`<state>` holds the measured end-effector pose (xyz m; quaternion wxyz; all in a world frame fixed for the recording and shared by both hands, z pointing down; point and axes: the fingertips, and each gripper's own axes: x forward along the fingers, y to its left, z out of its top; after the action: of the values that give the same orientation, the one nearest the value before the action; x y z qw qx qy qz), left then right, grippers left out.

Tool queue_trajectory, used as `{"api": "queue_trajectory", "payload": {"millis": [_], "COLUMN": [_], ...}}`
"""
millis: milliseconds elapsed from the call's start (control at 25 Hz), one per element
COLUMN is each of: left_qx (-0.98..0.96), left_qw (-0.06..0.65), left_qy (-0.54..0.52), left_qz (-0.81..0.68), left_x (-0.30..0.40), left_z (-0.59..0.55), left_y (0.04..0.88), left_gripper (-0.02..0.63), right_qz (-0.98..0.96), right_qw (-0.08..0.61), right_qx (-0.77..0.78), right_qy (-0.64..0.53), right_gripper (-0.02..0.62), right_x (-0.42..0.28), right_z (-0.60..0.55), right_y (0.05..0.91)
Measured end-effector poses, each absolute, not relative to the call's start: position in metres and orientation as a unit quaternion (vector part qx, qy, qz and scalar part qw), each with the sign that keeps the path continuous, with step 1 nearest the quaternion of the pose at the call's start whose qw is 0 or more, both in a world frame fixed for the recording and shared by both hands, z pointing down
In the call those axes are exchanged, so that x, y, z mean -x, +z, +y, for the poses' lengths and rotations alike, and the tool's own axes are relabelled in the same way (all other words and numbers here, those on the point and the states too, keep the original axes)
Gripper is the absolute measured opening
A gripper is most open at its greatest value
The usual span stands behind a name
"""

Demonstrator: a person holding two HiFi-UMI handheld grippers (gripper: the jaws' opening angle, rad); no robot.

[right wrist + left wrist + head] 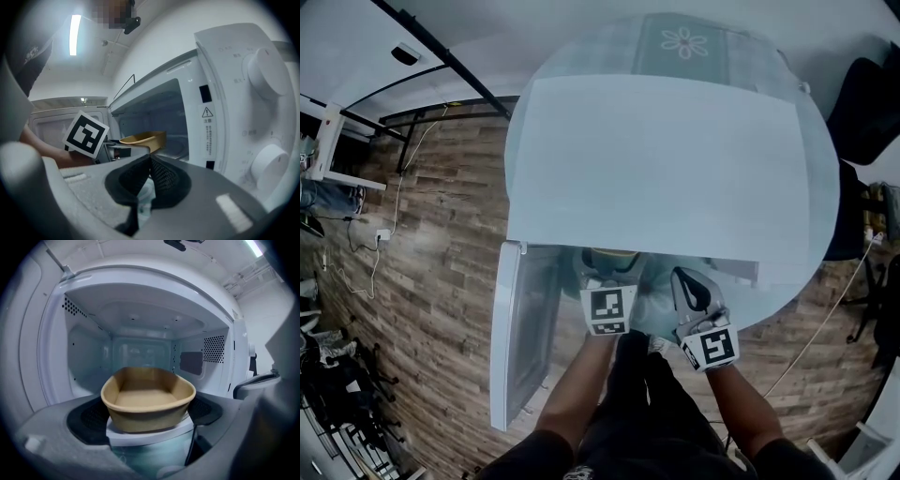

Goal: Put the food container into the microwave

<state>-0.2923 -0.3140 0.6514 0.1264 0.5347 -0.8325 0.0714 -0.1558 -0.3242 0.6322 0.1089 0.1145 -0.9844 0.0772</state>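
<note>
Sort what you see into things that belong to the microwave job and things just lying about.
Job: food container, held in the left gripper; microwave, its door open; right gripper, shut, empty.
Lying about: floral mat on the table behind the microwave; cables on the floor; black chair.

Food container (148,401) tan. Microwave (666,169) white. Floor (441,281) brown wood-plank pattern. Marker cube (608,309) black-and-white squares. Bench (741,56) pale, flower motif.

Tan container (147,399) upright @ open microwave (84,352) mouth
</note>
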Motion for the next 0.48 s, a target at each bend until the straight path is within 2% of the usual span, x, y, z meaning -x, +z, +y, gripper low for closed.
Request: {"api": "queue_trajectory", "payload": {"millis": [480], "left_qx": [-0.534], "left_qw": [0.137], "left_qy": [0.083], "left_qz": [-0.83], "left_x": [0.298], "left_z": [-0.324], "left_y": [0.663], "left_gripper": [0.517], "right_qz": [-0.982], "right_qw": [0.115], "right_qx": [-0.129], "right_qy": [0.08], "right_gripper": [0.002], "right_x": [0.152], "right_z": [-0.327], "right_y": [0.637]}}
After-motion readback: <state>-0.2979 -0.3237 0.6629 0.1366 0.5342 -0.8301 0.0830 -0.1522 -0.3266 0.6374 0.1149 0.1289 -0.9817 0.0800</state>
